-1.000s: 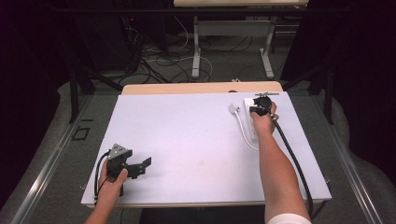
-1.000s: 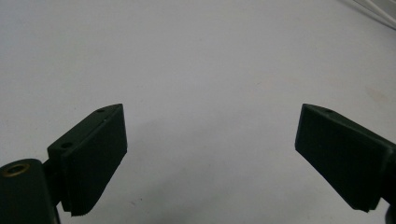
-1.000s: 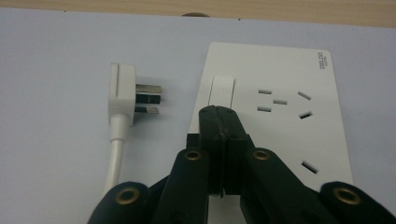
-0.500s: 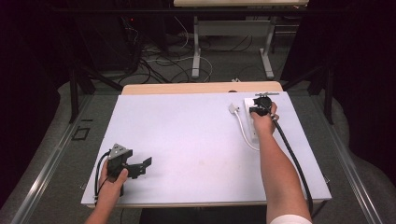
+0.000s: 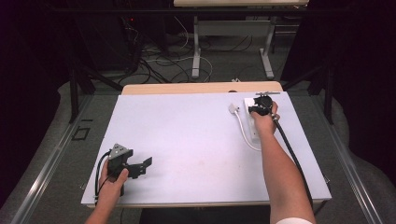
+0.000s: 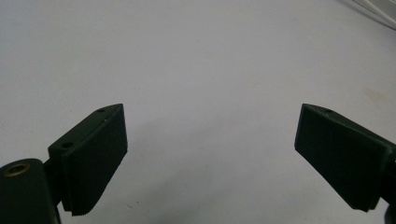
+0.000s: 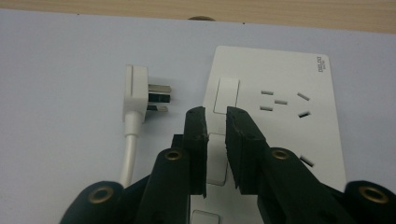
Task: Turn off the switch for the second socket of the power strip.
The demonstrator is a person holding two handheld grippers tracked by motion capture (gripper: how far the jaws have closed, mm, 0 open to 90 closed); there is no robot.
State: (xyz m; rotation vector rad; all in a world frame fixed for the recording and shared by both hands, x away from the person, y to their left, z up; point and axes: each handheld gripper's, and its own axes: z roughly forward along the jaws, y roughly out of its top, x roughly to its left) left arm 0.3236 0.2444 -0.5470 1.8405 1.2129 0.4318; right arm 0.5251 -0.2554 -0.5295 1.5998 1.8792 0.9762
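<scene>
The white plastic power strip (image 7: 275,116) lies flat at the upper right of the white worktop (image 5: 187,140) in the high view. Just to its left, apart from it, lies the white three-pin plug (image 7: 140,93) on its round white cable (image 7: 128,149), its pins pointing at the strip. The right gripper (image 7: 215,119) hovers low over the strip's rocker switch (image 7: 225,95), at the centre of the right gripper view. Its jaws have just been opening and stand a narrow slit apart with nothing between them.

The main risk is that the gap is too slim to take the plug body. If the gripper moves across like this, the jaw tips would likely shove the plug and skew its pins away from the sockets. Dropping further here could press the switch or nudge the light strip.

The left gripper (image 5: 128,163) rests at the lower left, jaws wide open and empty, too far off to steady the strip.
</scene>
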